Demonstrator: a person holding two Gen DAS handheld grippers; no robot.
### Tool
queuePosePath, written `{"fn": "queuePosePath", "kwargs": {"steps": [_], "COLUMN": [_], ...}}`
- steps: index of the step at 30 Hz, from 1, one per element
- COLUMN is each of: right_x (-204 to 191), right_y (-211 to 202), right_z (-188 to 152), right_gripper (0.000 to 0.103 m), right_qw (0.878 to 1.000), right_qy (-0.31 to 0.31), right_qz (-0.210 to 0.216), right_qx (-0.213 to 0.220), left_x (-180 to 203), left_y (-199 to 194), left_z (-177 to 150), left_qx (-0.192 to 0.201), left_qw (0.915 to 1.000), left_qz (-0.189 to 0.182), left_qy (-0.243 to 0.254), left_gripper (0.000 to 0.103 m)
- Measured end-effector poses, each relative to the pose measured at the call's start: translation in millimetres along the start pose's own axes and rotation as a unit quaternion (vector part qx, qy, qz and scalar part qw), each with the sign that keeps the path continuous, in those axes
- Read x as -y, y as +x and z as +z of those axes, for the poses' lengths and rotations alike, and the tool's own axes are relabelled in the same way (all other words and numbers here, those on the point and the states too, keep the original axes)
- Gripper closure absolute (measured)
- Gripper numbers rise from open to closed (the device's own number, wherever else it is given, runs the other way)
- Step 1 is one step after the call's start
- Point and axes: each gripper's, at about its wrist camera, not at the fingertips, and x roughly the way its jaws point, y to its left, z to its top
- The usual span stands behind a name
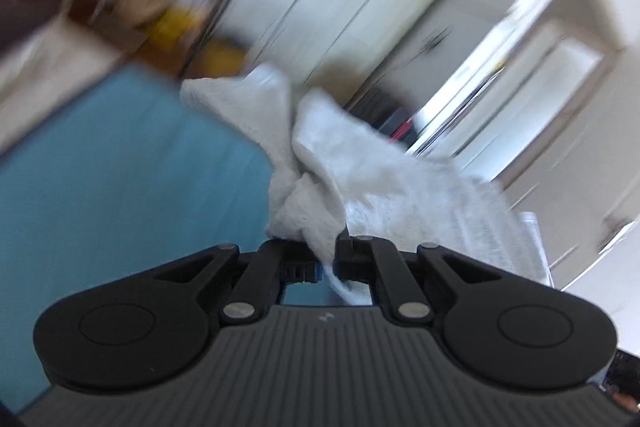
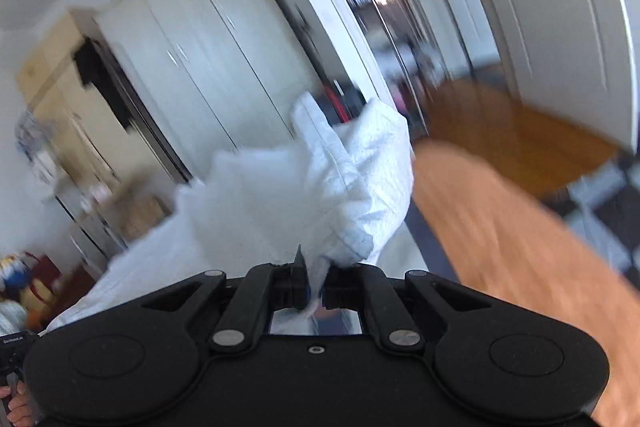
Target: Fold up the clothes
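A white textured garment (image 1: 360,183) is held up in the air between both grippers. My left gripper (image 1: 328,259) is shut on a bunched edge of it, and the cloth trails off to the right. In the right wrist view the same white garment (image 2: 320,187) bulges up in front of my right gripper (image 2: 316,287), which is shut on another edge, with the cloth stretching away to the lower left. Both views are blurred by motion.
A blue bed surface (image 1: 120,167) lies below and left of the left gripper. White wardrobe doors (image 2: 208,59) stand behind. An orange-brown surface (image 2: 512,239) and a wooden floor (image 2: 520,135) lie to the right. A hand (image 2: 14,403) shows at the lower left corner.
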Motion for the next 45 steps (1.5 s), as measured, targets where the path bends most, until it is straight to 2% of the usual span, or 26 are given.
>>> {"fn": "queuePosePath", "kwargs": {"steps": [1,2,3,4,6,9,12,14,16,18,21,23,25,26,28,29,30,31,33,35,36,38,40,41,42,45], "right_x": [15.6,30.5,43.9,52.5,60.2,48.5,16.2,4.7,2.8,-1.5,-3.1,0.0,3.7,7.4,17.9,22.8,27.6,32.3,38.7,41.6,37.1,21.0,3.9,-0.5,-2.1,5.4], "right_y": [15.9,34.2,49.1,54.2,57.5,48.1,37.0,38.9,47.8,52.2,54.9,53.6,46.2,40.4,28.5,19.2,8.8,-1.5,-10.2,-10.9,-3.1,17.3,39.6,52.1,65.0,105.2], "right_z": [-25.4,-47.0,-61.1,-67.2,-67.1,-59.0,-63.2,-74.3,-87.0,-94.9,-99.3,-98.1,-93.0,-89.4,-79.7,-73.5,-67.2,-61.1,-53.1,-47.0,-44.6,-37.5,-29.3,-25.3,-21.7,-15.2], "right_gripper": [0.099,0.099,0.099,0.099,0.099,0.099,0.099,0.099,0.099,0.099,0.099,0.098,0.087,0.074,0.069,0.066,0.066,0.066,0.065,0.065,0.065,0.065,0.06,0.054,0.051,0.05], "right_qw": [0.999,0.994,0.983,0.977,0.972,0.978,0.983,0.972,0.956,0.943,0.935,0.935,0.935,0.932,0.924,0.925,0.933,0.947,0.975,0.991,0.993,0.994,0.992,0.99,0.988,0.986], "right_qy": [0.008,0.025,0.051,0.07,0.087,0.071,-0.024,-0.084,-0.135,-0.17,-0.187,-0.182,-0.168,-0.161,-0.147,-0.139,-0.124,-0.098,-0.035,0.017,0.018,-0.018,-0.075,-0.096,-0.11,-0.114], "right_qz": [-0.021,-0.055,-0.084,-0.09,-0.089,-0.084,-0.109,-0.147,-0.183,-0.203,-0.216,-0.222,-0.238,-0.261,-0.314,-0.323,-0.315,-0.291,-0.208,-0.126,-0.102,-0.086,-0.085,-0.087,-0.091,-0.094], "right_qx": [-0.034,-0.092,-0.154,-0.178,-0.197,-0.176,-0.144,-0.162,-0.187,-0.201,-0.207,-0.207,-0.202,-0.193,-0.163,-0.142,-0.118,-0.094,-0.066,-0.05,-0.054,-0.062,-0.063,-0.063,-0.066,-0.079], "left_x": [-14.3,-27.5,-38.6,-46.2,-47.3,-29.8,-19.0,-25.9,-43.3,-52.9,-53.6,-53.3,-50.7,-47.5,-39.0,-33.8,-26.5,-16.7,4.0,29.4,42.3,66.8,92.0,103.5,113.2,132.3], "left_y": [12.4,25.2,39.3,50.4,52.1,37.2,22.0,21.5,33.6,39.3,34.7,26.2,15.5,8.3,-8.2,-16.7,-23.5,-27.6,-32.4,-18.3,-5.7,24.6,58.2,72.2,85.6,122.6], "left_z": [-24.0,-46.5,-65.6,-79.0,-85.3,-75.3,-71.2,-81.2,-92.1,-95.8,-89.5,-83.7,-77.6,-74.5,-66.4,-61.6,-57.2,-54.0,-48.3,-46.9,-47.0,-47.3,-47.2,-46.9,-46.2,-46.1], "left_qx": [-0.032,-0.064,-0.103,-0.136,-0.138,-0.11,-0.09,-0.11,-0.147,-0.158,-0.155,-0.143,-0.123,-0.104,-0.075,-0.063,-0.053,-0.043,-0.025,-0.03,-0.043,-0.081,-0.129,-0.139,-0.145,-0.166], "left_qw": [0.9991,0.9963,0.9905,0.9833,0.9812,0.9839,0.9847,0.9823,0.9781,0.9767,0.9774,0.9786,0.9794,0.9786,0.9765,0.9761,0.9769,0.9767,0.975,0.972,0.9716,0.9681,0.9584,0.9527,0.9471,0.93], "left_qz": [0.029,0.058,0.091,0.12,0.134,0.134,0.131,0.132,0.139,0.142,0.14,0.145,0.155,0.169,0.186,0.186,0.178,0.17,0.152,0.12,0.095,0.037,-0.003,-0.019,-0.032,-0.044], "left_qy": [0.0,0.001,0.0,-0.002,0.002,0.045,0.071,0.074,0.048,0.031,0.031,0.031,0.04,0.053,0.079,0.092,0.105,0.123,0.16,0.2,0.212,0.234,0.255,0.269,0.284,0.325], "left_gripper": [0.099,0.099,0.099,0.099,0.099,0.098,0.098,0.098,0.097,0.097,0.093,0.09,0.084,0.083,0.083,0.081,0.078,0.075,0.065,0.06,0.06,0.059,0.059,0.059,0.058,0.056]}}
